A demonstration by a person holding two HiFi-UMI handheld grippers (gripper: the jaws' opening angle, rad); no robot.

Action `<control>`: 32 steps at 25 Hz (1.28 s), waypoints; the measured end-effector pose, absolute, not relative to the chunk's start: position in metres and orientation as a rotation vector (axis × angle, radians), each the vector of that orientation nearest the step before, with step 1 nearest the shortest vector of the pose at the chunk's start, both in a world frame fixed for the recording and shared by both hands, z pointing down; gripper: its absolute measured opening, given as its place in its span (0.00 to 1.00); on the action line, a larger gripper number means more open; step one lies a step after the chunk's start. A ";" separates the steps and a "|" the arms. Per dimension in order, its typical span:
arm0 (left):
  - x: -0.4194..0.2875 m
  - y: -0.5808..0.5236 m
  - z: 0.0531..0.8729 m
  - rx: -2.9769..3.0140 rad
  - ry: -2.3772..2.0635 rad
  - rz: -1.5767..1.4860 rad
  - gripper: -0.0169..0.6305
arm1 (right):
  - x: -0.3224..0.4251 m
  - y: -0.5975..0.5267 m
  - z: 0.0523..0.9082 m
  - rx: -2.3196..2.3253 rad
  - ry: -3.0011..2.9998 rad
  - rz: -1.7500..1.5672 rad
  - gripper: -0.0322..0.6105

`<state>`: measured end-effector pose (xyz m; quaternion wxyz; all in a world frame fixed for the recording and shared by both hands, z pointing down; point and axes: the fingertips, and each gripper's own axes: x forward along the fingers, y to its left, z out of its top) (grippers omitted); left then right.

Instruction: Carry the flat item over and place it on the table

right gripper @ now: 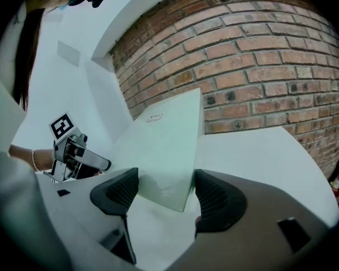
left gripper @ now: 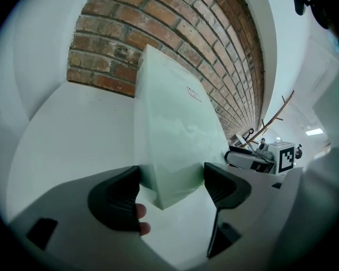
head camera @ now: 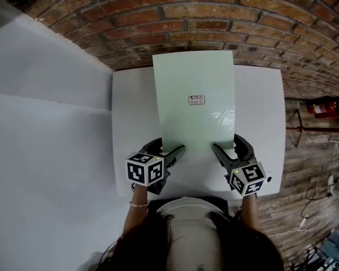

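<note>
Pale green sheet over the white table, long axis running away from the person. Its far edge overlaps the brick wall in the head view. The far end looks raised, but I cannot tell whether it leans on the wall. Small label near the sheet's middle.

Left gripper: the near-left corner of the sheet sits between the jaws, pointing toward the camera. The jaws are drawn in partway, and each pad meets one edge of the corner.

Right gripper: same arrangement on the near-right corner, which fills the gap between the pads, with the jaws clamped against its edges.

In both gripper views a shadow lies under the corner. I cannot tell whether the corner touches the table.
</note>
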<state>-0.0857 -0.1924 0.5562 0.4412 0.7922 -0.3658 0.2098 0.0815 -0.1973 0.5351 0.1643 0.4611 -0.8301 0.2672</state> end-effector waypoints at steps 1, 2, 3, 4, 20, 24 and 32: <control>-0.086 -0.193 0.558 1.962 -0.907 0.522 0.59 | 0.082 -0.198 0.537 1.312 -2.363 0.767 0.58; -0.085 -0.194 0.559 1.956 -0.906 0.524 0.59 | 0.082 -0.199 0.539 1.310 -2.361 0.773 0.58; -0.085 -0.194 0.561 1.951 -0.906 0.524 0.59 | 0.082 -0.200 0.540 1.308 -2.359 0.779 0.58; -0.085 -0.195 0.562 1.946 -0.905 0.524 0.59 | 0.082 -0.200 0.542 1.306 -2.356 0.784 0.58; -0.086 -0.198 0.588 1.864 -0.894 0.533 0.59 | 0.081 -0.207 0.569 1.272 -2.313 0.867 0.58; -0.087 -0.199 0.594 1.846 -0.889 0.534 0.59 | 0.080 -0.208 0.575 1.269 -2.302 0.886 0.58; -0.088 -0.203 0.602 1.826 -0.885 0.537 0.59 | 0.080 -0.211 0.583 1.271 -2.287 0.915 0.58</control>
